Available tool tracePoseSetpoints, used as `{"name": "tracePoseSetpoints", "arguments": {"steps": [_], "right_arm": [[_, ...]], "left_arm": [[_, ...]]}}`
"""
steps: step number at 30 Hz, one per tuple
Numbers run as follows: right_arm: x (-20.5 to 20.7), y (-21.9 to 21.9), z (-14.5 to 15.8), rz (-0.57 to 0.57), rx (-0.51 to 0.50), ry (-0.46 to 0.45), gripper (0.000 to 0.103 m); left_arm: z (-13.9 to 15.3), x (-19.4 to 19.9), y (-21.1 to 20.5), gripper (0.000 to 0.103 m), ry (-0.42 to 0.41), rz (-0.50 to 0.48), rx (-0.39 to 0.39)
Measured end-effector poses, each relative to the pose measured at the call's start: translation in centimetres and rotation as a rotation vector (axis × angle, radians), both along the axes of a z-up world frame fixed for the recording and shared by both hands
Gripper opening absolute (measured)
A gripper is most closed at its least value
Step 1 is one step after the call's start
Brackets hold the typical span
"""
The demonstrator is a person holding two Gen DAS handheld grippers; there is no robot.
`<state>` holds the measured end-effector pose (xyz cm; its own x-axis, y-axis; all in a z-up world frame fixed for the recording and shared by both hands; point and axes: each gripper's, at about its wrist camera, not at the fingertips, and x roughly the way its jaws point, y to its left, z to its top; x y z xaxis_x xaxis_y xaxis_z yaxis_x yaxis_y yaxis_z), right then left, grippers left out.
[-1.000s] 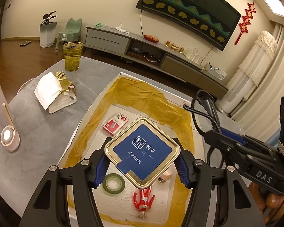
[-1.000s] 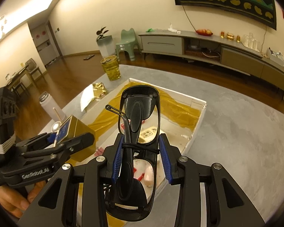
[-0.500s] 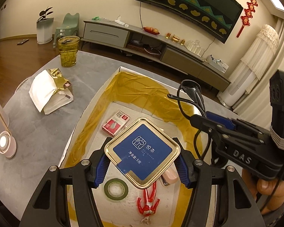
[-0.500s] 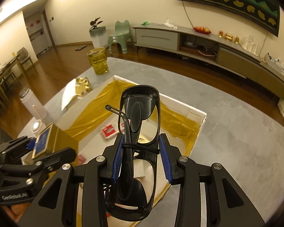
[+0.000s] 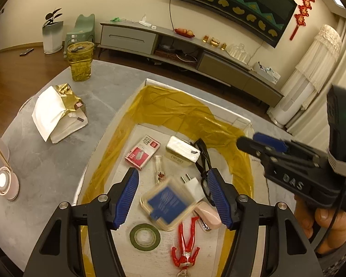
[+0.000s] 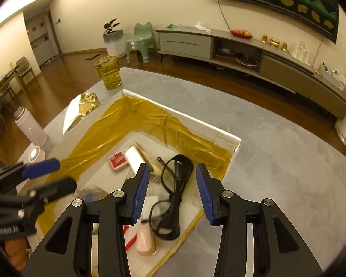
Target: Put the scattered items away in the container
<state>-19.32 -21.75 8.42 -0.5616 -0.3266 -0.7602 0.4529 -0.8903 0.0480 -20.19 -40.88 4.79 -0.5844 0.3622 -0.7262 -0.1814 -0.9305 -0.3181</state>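
Left wrist view: the left gripper [image 5: 173,198] stands spread wide with nothing between its blue pads, over the open box [image 5: 147,83] lined with gold film. Below it the square gold-rimmed tin lid with a blue label [image 5: 167,204] is motion-blurred, so whether it lies flat or tilted cannot be told; it overlaps a white plug adapter [image 5: 192,185] and a pink oblong case [image 5: 208,214]. Around it on the box floor lie a green tape roll [image 5: 145,236], a red toy figure [image 5: 185,251] cut off at the frame's lower edge, a small glass vial [image 5: 158,169], a red-and-white staple box [image 5: 142,152] and a silver-topped tin [image 5: 182,151].

Only this view shows the tape roll, the figure and the vial whole. Here the black glasses [image 5: 203,161] are partly hidden behind the right-hand pad.

Right wrist view: the right gripper [image 6: 173,194] is likewise spread and empty, and the glasses [image 6: 173,194] lie fully visible in the box directly beneath it, folded, beside the pink case [image 6: 146,237]. The blue lid appears only as a blur at the left, behind the other gripper's arm. A hand [image 5: 329,221] grips the right tool's handle.
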Motion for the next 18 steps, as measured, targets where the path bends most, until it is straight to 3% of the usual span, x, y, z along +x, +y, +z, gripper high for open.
{"name": "tracePoseSetpoints", "arguments": {"steps": [11, 18], "right_arm": [[4.8, 0.6, 1.0, 0.088, 0.053, 0.009, 0.049], [8.5, 0.1, 0.1, 0.136, 0.189, 0.016, 0.053]], "left_arm": [[1.3, 2.7, -0.4, 0.063, 0.042, 0.002, -0.021], [1.9, 6.4, 0.5, 0.064, 0.076, -0.032, -0.074]]}}
